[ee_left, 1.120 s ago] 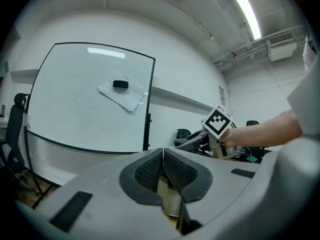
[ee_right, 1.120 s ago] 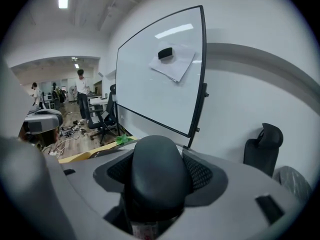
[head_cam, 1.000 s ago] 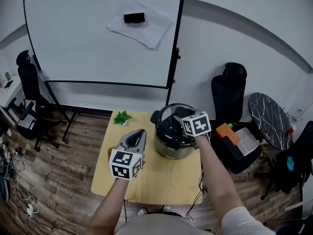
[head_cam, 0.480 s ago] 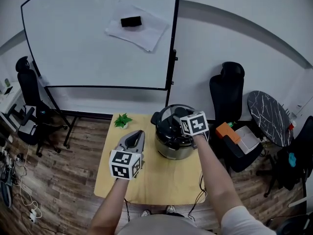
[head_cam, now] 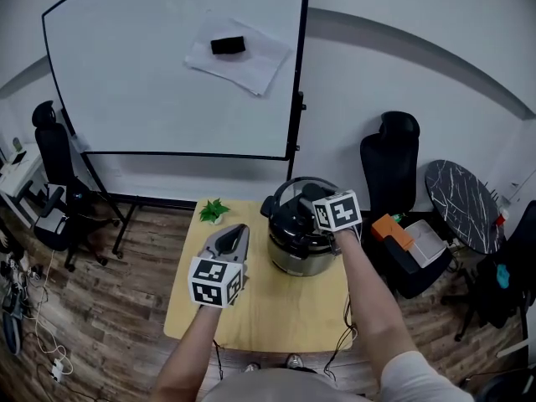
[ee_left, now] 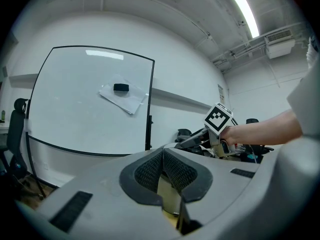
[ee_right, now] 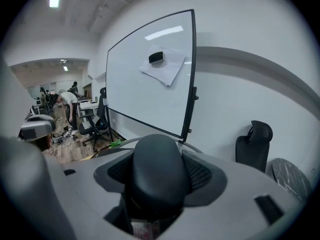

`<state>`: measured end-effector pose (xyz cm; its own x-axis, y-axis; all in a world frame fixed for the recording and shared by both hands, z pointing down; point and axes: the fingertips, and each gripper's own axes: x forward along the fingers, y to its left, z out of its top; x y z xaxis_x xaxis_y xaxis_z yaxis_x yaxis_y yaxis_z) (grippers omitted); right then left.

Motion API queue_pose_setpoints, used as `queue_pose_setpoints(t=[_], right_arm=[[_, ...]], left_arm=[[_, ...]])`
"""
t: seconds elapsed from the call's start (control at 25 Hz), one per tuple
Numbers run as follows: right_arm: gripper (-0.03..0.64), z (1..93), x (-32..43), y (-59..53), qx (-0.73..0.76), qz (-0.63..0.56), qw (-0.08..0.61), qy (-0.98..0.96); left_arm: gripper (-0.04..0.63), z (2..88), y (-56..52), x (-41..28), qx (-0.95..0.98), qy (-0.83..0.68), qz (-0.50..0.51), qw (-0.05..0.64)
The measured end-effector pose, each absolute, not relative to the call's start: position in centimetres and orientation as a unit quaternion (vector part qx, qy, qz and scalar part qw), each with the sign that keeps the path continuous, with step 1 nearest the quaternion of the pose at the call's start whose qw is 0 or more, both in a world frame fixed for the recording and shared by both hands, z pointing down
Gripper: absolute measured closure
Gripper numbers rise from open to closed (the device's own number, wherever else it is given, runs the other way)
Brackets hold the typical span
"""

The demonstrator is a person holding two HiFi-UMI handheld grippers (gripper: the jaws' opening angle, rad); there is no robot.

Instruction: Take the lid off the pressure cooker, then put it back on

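The left gripper (head_cam: 238, 227) hangs over the left half of the table (head_cam: 276, 321), its pads pressed together on nothing, well apart from the cooker. It could steady the pot body if the lid binds, and it has bare tabletop around it for that. A small plant (head_cam: 214, 209) stands at the far left corner, near the edge and easy to knock off with a wide sweep. The pressure cooker (head_cam: 295, 256) sits toward the far right corner with its lid (head_cam: 287, 214) apparently seated. The right gripper (head_cam: 313, 213) is clamped across the lid's black knob (ee_right: 156, 176), which fills the space between its jaws. The step looks like freeing the lid, so the grip should stay square on the knob. The twist should be finished before any lift, and the lift kept straight so the rim does not catch. A thin grey hoop (head_cam: 300, 182) arcs behind the knob and may limit how far back the lid can go. The near centre of the table offers the most open room. The whiteboard stand (head_cam: 296, 132) and an office chair (head_cam: 387, 164) crowd the far and right edges.
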<state>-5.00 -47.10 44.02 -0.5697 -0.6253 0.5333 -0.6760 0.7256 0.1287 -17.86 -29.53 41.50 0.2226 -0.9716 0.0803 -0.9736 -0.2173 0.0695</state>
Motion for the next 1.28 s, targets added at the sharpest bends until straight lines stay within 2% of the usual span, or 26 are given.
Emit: queue_pose_setpoints(t=[0.68, 1.28], right_arm=[[0.331, 36.4, -4.1, -43.5, 0.384, 0.007, 0.231, -0.894], [0.331, 36.5, 1.7, -34.9, 0.427, 0.008, 0.226, -0.875]], left_arm=[[0.578, 38.5, -27.0, -19.1, 0.777, -0.629, -0.008, 0.025], [0.578, 40.0, -24.8, -14.8, 0.821, -0.570, -0.005, 0.035]])
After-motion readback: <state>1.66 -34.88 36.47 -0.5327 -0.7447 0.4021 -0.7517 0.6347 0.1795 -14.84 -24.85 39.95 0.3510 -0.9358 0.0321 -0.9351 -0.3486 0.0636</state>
